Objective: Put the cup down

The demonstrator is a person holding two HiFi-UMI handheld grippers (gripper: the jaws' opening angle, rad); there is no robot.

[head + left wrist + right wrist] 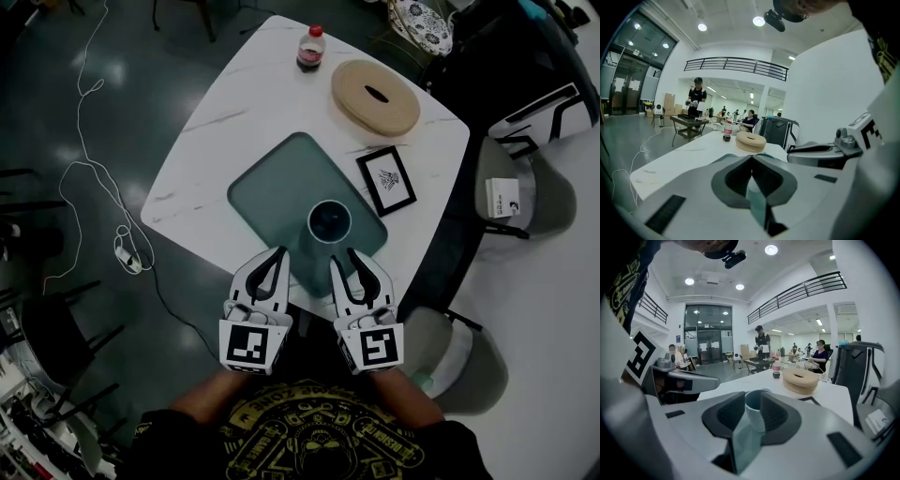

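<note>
A blue-grey cup (329,223) stands upright on the teal tray (272,187), near the tray's front edge on the white marble table (206,150). My right gripper (354,255) sits just behind and right of the cup, its jaws a narrow gap apart and pressing on nothing. In the right gripper view the cup (754,411) shows through that gap, beyond the tips of the right gripper (754,398). My left gripper (280,253) is beside it at the front edge, shut and empty. In the left gripper view the left gripper (751,158) has its tips meeting over the tray (757,201).
A cola bottle (310,47), a round wooden lid with a slot (375,96) and a black-framed picture (386,180) sit farther back on the table. Chairs (511,197) stand to the right, and a white cable (94,169) lies on the floor at the left. People stand in the hall behind.
</note>
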